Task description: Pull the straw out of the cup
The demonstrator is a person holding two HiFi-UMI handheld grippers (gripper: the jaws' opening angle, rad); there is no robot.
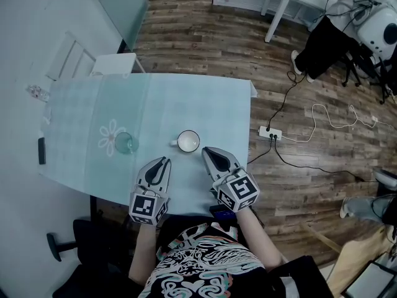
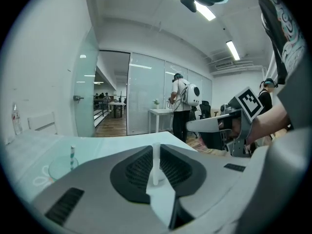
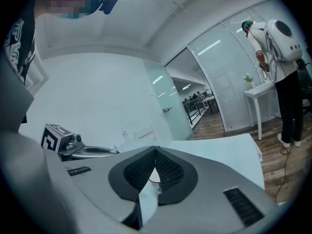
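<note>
Left tool (image 1: 165, 161) sat at the near edge of the worktop (image 1: 186, 98). Jaws were a crack apart with nothing gripped. The pale strip in the slot looked to me like worktop showing through. It aimed up-frame, between cup and mug, so I read it as lining up, not reaching.

Right tool (image 1: 207, 151) lay just right of it, tips together, empty, nose just below the white mug (image 1: 188, 141). Parked, I'd guess, or kept handy to steady something.

Striped straw (image 2: 72, 155) stood upright in the clear cup (image 1: 126, 143), left of centre in the head view, left of the mug and apart from both tools. Not pulled yet.

My call: the left tool needed to swing left and open wider for the straw. The cup looked light and could tip, hence the spare right tool.
</note>
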